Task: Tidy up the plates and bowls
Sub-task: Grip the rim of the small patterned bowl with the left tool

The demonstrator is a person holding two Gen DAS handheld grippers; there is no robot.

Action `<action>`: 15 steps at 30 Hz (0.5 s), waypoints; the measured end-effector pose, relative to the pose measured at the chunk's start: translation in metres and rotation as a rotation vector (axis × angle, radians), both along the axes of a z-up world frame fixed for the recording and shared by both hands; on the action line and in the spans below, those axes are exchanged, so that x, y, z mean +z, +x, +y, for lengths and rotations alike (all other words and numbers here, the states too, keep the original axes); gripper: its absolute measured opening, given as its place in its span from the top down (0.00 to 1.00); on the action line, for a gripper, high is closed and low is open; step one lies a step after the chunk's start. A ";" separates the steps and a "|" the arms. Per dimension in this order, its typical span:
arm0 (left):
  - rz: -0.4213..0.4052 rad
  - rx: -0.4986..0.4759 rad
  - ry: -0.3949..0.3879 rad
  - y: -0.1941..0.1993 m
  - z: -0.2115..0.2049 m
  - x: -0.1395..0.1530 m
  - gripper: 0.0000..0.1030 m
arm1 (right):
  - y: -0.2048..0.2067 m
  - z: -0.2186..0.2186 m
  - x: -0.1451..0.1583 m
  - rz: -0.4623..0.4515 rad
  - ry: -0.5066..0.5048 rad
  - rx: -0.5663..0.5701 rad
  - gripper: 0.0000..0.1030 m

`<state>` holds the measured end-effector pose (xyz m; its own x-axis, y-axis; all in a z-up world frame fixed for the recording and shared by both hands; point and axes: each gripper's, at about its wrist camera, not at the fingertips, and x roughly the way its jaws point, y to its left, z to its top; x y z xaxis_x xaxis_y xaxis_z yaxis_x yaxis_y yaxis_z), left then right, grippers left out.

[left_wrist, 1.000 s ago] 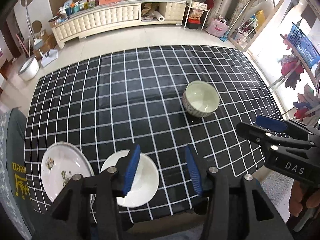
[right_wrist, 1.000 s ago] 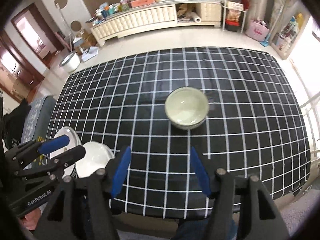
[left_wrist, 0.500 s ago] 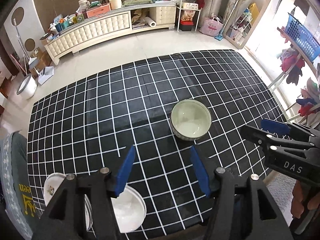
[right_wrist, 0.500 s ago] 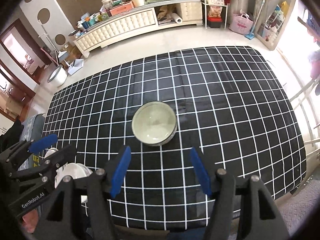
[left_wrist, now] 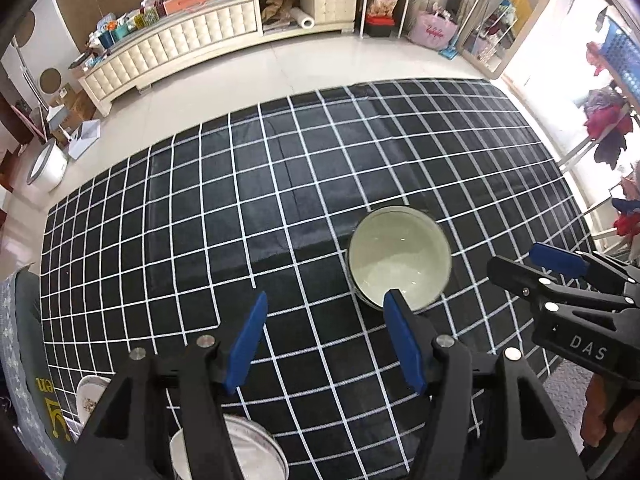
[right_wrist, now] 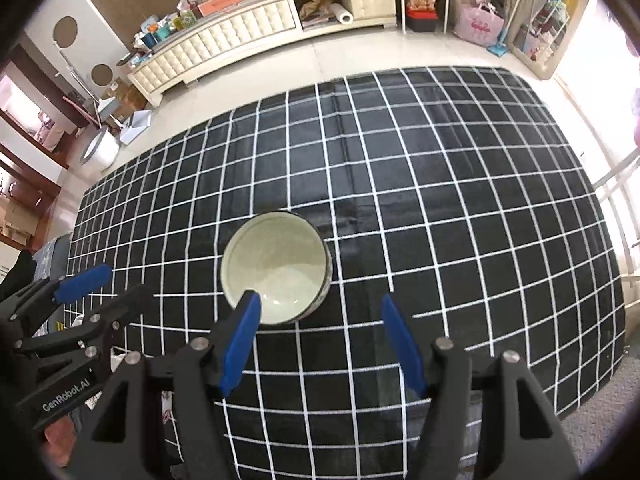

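A pale green bowl (left_wrist: 400, 256) stands upright on the black checked tablecloth (left_wrist: 280, 200). My left gripper (left_wrist: 326, 296) hangs just left of it, its jaws opening with nothing between them; its right fingertip overlaps the bowl's near rim in the picture. In the right wrist view the same bowl (right_wrist: 276, 268) lies just ahead and left of my right gripper (right_wrist: 320, 297), which is open and holds nothing. A white dish (left_wrist: 256, 448) and a flowered plate (left_wrist: 90, 396) sit at the near left table edge, partly hidden by the left gripper.
The right gripper (left_wrist: 516, 258) shows at the right of the left wrist view, a hand (left_wrist: 600, 416) below it. A long cream cabinet (left_wrist: 200, 40) lines the far wall across bare floor. A grey cushion (left_wrist: 24, 360) lies past the table's left edge.
Both grippers have come lower and closer to the green bowl. The white dish and flowered plate have slid to the bottom of the left wrist view. The left jaws have widened.
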<state>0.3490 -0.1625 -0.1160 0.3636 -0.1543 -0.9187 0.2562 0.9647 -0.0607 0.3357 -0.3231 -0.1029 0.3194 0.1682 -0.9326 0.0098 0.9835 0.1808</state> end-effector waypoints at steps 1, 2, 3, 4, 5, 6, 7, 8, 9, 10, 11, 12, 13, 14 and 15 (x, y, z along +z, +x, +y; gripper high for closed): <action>0.015 0.001 0.001 0.005 -0.001 -0.006 0.43 | 0.003 -0.001 -0.004 0.009 0.003 -0.001 0.34; 0.024 0.003 0.003 0.009 -0.002 -0.010 0.43 | 0.006 -0.001 -0.010 0.021 0.006 -0.002 0.34; 0.033 0.004 0.007 0.014 -0.003 -0.016 0.43 | 0.009 -0.002 -0.014 0.028 0.009 0.000 0.34; 0.040 0.004 0.011 0.017 -0.004 -0.020 0.43 | 0.011 -0.002 -0.018 0.036 0.009 0.001 0.34; 0.047 0.004 0.017 0.020 -0.007 -0.024 0.43 | 0.014 -0.002 -0.022 0.045 0.007 0.001 0.34; 0.053 0.002 0.021 0.024 -0.009 -0.029 0.43 | 0.016 -0.003 -0.028 0.053 0.005 0.001 0.34; 0.062 -0.003 0.026 0.027 -0.012 -0.034 0.43 | 0.018 -0.004 -0.032 0.062 0.006 0.001 0.34; 0.067 -0.004 0.028 0.029 -0.013 -0.037 0.43 | 0.020 -0.005 -0.037 0.073 0.010 0.001 0.34; 0.075 -0.009 0.031 0.032 -0.016 -0.041 0.43 | 0.022 -0.005 -0.041 0.079 0.015 0.002 0.35; 0.085 -0.015 0.036 0.034 -0.019 -0.047 0.43 | 0.024 -0.006 -0.044 0.087 0.021 0.003 0.35; 0.093 -0.021 0.041 0.036 -0.021 -0.051 0.43 | 0.025 -0.006 -0.048 0.094 0.027 0.007 0.35; 0.099 -0.023 0.045 0.038 -0.023 -0.055 0.43 | 0.026 -0.006 -0.051 0.099 0.029 0.010 0.35; 0.108 -0.025 0.049 0.040 -0.026 -0.059 0.43 | 0.027 -0.006 -0.053 0.101 0.028 0.010 0.35; 0.117 -0.029 0.052 0.042 -0.029 -0.064 0.43 | 0.028 -0.007 -0.056 0.102 0.025 0.010 0.35; 0.122 -0.030 0.055 0.044 -0.030 -0.067 0.43 | 0.029 -0.007 -0.056 0.101 0.024 0.011 0.35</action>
